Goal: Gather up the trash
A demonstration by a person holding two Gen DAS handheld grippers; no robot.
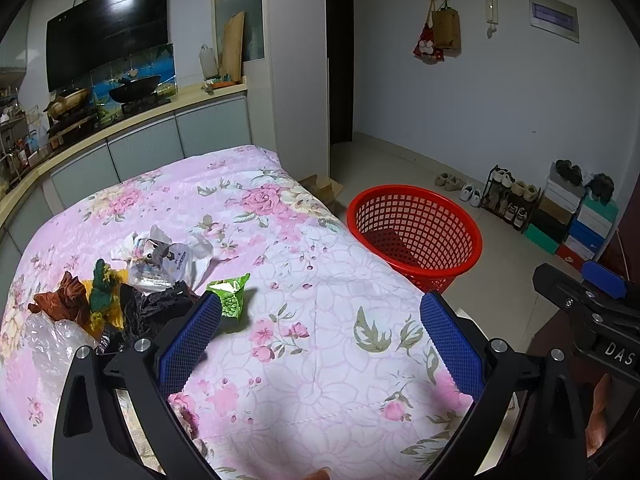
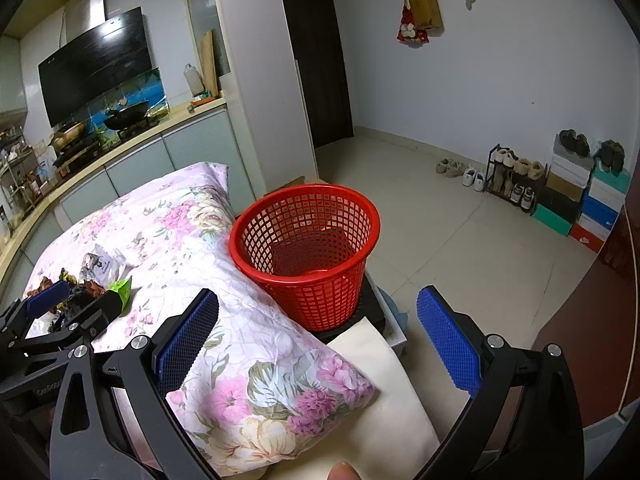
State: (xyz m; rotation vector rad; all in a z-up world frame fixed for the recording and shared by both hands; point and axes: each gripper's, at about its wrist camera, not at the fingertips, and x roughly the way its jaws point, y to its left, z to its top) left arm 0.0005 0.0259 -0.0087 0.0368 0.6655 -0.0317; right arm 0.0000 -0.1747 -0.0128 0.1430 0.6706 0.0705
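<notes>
Left gripper [image 1: 320,336] hangs over the floral quilt [image 1: 304,280] w/ jaws wide apart, nothing btwn the blue pads [image 1: 190,344]. Right gripper [image 2: 318,340] is likewise spread wide & empty, over the quilt's near corner and a cream sheet [image 2: 384,400] under it. Trash sits in a loose pile on the quilt's left side: green wrapper [image 1: 232,298] just beyond the left pad, touching a crumpled black bag [image 1: 156,308]; next to that a green-yellow wrapper [image 1: 102,292], a brown wrapper [image 1: 64,300], and clear plastic [image 1: 52,336] at the near-left edge. A clear printed packet [image 1: 168,260] lies behind the black bag. Red mesh basket [image 2: 304,248] stands off the quilt's right edge on a dark platform [image 2: 368,316], upright; looks empty inside as far as the mesh shows. Basket is well apart from the pile, w/ bare quilt btwn. In the right wrist view the left gripper shows at far left, near the pile. Background: kitchen counter [image 1: 120,128] w/ a wok [image 1: 134,88], a black range hood [image 1: 108,28], and shoe rack [image 1: 508,196] + stacked shoeboxes [image 1: 572,220] by the far wall.
</notes>
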